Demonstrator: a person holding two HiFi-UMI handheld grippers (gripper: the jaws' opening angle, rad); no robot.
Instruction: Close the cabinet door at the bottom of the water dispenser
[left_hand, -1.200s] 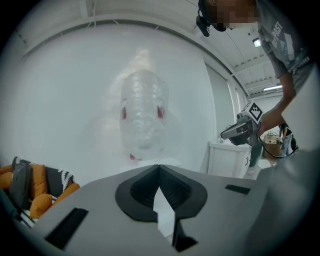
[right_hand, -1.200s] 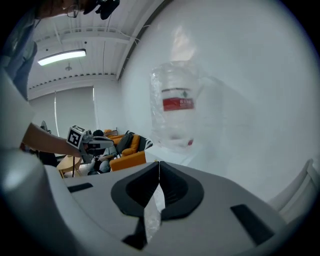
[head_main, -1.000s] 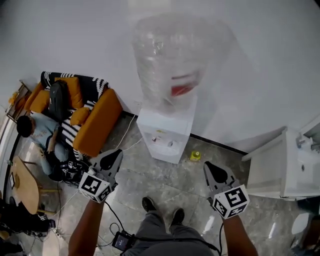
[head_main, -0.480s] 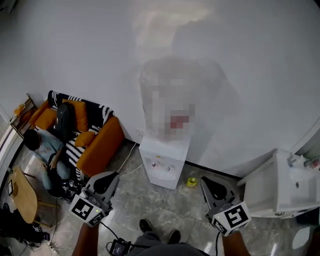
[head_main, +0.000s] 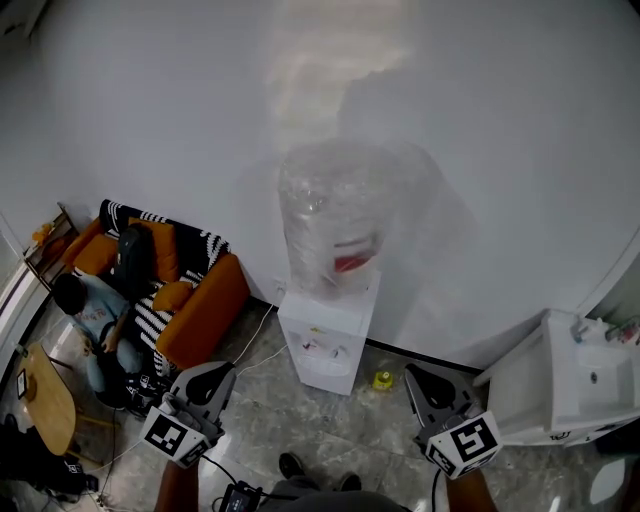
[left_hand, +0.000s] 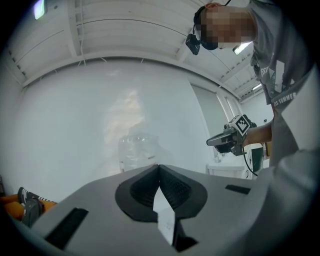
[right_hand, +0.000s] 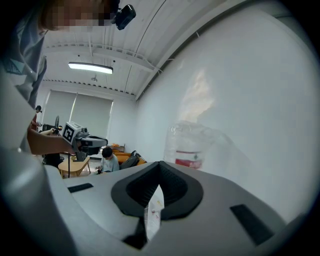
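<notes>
The white water dispenser (head_main: 325, 340) stands against the wall with a clear bottle (head_main: 330, 225) on top. From above, its bottom cabinet front looks flush; I cannot make out the door itself. My left gripper (head_main: 212, 370) hangs in the air left of and in front of the dispenser, well apart from it, its jaws shut and empty. My right gripper (head_main: 422, 374) hangs to the right at about the same distance, jaws also shut and empty. In the left gripper view the shut jaws meet in front of the bottle (left_hand: 135, 152); the right gripper view shows the bottle (right_hand: 192, 147) likewise.
An orange sofa (head_main: 195, 290) with striped cushions and a seated person (head_main: 85, 310) are at the left. A small yellow object (head_main: 382, 380) lies on the floor by the dispenser. A white cabinet (head_main: 560, 385) stands at the right, a wooden table (head_main: 45, 400) at far left.
Both grippers have risen and now sit lower in the head view, which has tilted up to show more wall. The dispenser looks smaller and farther away. Both jaws stayed shut.
</notes>
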